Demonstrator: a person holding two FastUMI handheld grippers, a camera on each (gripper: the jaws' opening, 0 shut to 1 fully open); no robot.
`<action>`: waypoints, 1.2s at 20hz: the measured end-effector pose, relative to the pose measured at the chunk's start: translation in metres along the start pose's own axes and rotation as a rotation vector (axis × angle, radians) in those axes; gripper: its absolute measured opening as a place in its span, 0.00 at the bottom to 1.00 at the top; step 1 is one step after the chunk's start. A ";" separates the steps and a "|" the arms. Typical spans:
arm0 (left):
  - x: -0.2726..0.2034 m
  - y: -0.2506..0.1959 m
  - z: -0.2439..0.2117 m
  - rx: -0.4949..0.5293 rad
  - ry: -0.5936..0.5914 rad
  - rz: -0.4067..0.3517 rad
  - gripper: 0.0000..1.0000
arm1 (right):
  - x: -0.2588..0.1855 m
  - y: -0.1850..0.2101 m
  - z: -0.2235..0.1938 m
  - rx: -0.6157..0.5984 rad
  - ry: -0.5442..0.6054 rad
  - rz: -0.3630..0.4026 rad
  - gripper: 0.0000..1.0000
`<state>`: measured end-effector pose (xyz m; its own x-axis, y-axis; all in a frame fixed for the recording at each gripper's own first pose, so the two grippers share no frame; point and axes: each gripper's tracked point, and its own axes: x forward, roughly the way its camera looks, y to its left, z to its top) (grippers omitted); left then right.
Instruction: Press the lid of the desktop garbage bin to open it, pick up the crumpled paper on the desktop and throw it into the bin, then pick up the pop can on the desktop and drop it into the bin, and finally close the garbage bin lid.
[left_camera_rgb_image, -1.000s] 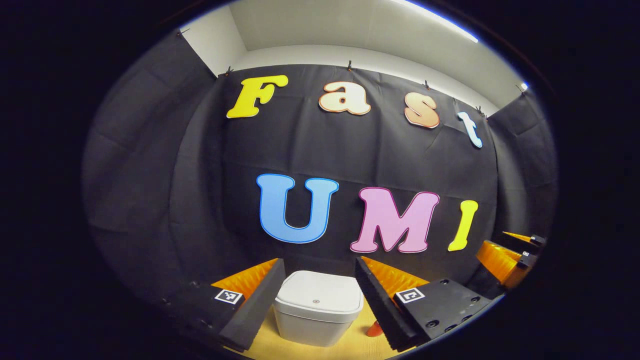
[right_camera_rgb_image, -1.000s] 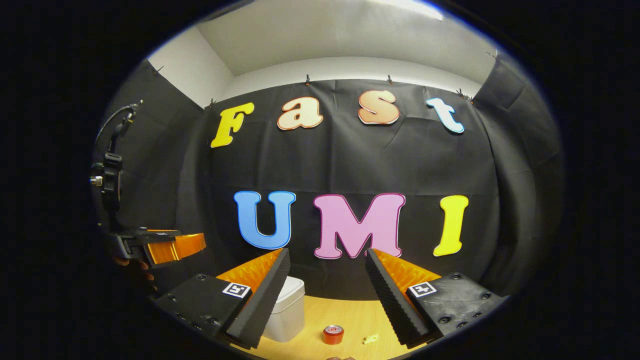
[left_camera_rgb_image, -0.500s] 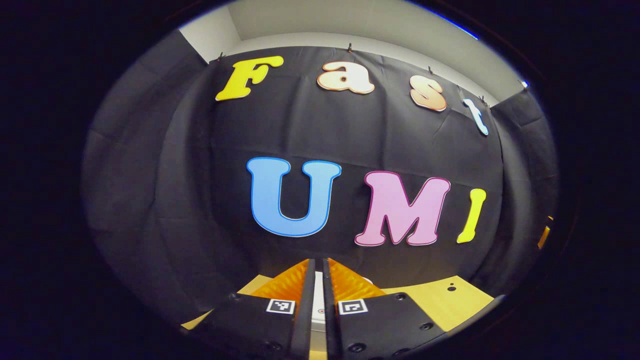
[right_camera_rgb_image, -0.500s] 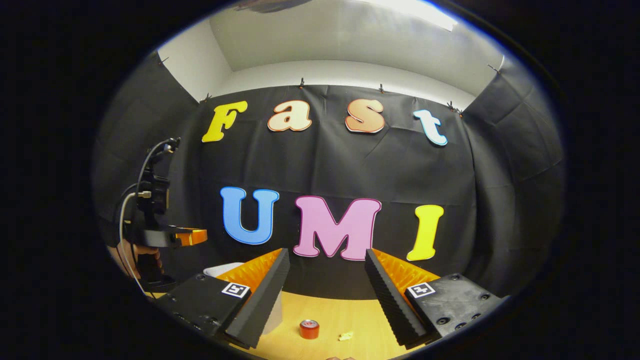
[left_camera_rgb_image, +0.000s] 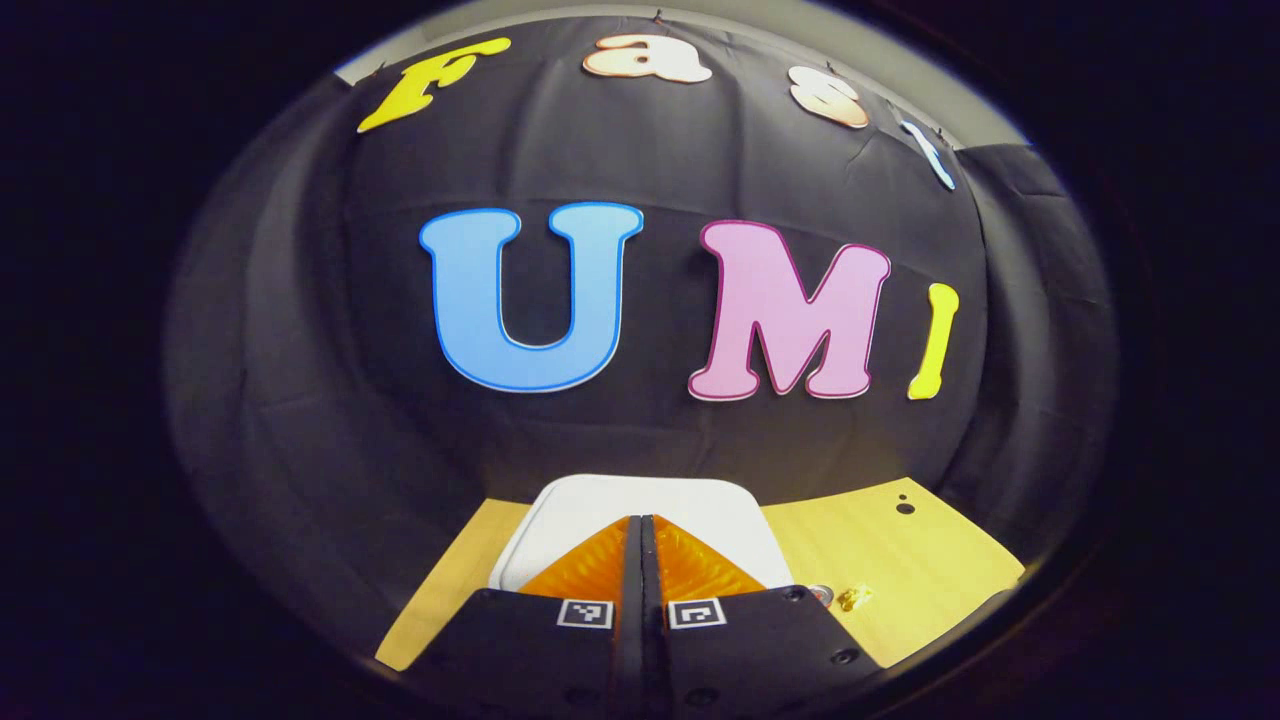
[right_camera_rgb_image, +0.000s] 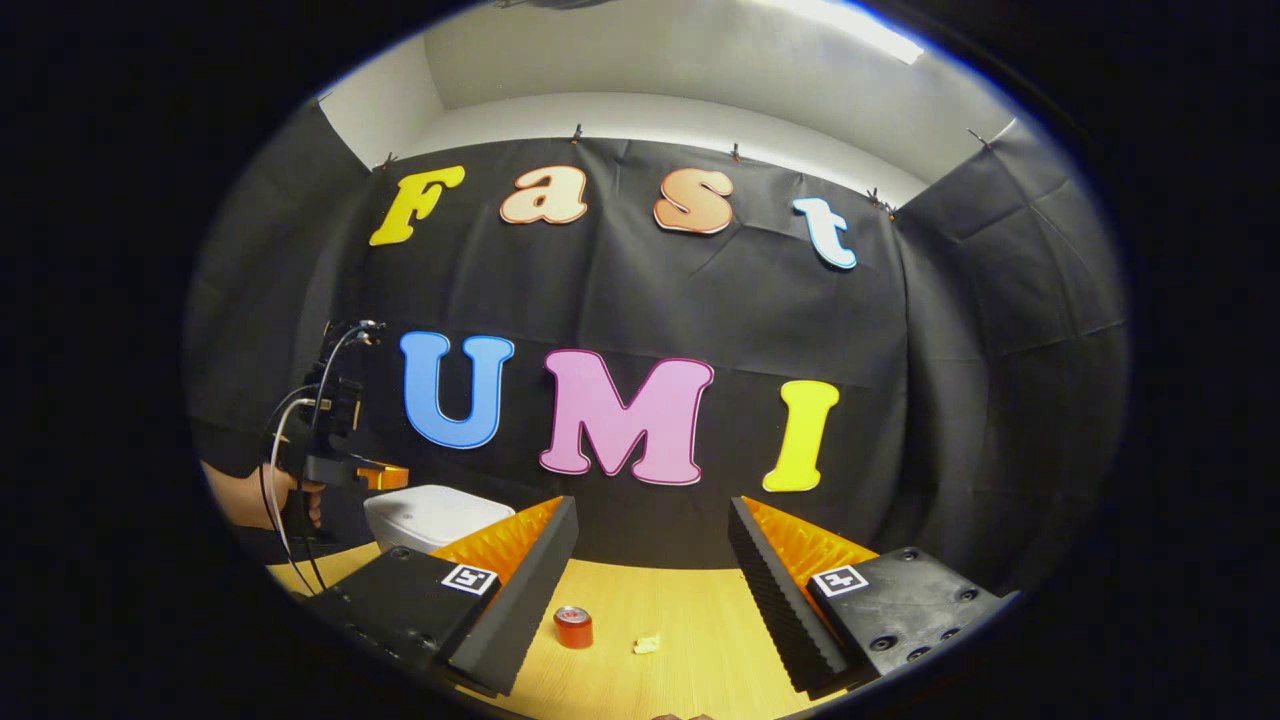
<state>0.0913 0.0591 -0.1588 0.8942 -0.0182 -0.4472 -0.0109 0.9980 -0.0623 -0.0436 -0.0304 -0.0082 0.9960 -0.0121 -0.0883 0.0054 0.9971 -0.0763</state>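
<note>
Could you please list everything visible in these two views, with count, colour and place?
garbage bin: one, white, lid down, on the left side of the desktop in the right gripper view.
pop can: one, red, upright on the desktop, right of the bin.
crumpled paper: one, pale yellow, just right of the can.
desktop: one, light wood.
booth wall: black cloth, behind the desktop.
hand: one, holding the left claw's handle.
left claw: one, shut, over the bin's lid.
right claw: one, open, above the desktop.
</note>
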 end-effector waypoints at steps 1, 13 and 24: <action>0.001 0.000 -0.011 -0.008 0.025 0.001 0.06 | 0.000 -0.002 -0.002 -0.002 0.009 -0.008 0.98; 0.004 0.000 -0.049 0.085 0.090 -0.033 0.06 | 0.013 0.016 -0.014 -0.001 0.035 -0.017 0.98; -0.009 -0.011 -0.001 0.057 -0.001 -0.058 0.06 | 0.015 0.020 -0.010 0.006 0.042 -0.030 0.98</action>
<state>0.0833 0.0485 -0.1554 0.8929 -0.0764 -0.4437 0.0669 0.9971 -0.0370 -0.0296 -0.0110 -0.0210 0.9908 -0.0453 -0.1274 0.0361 0.9966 -0.0734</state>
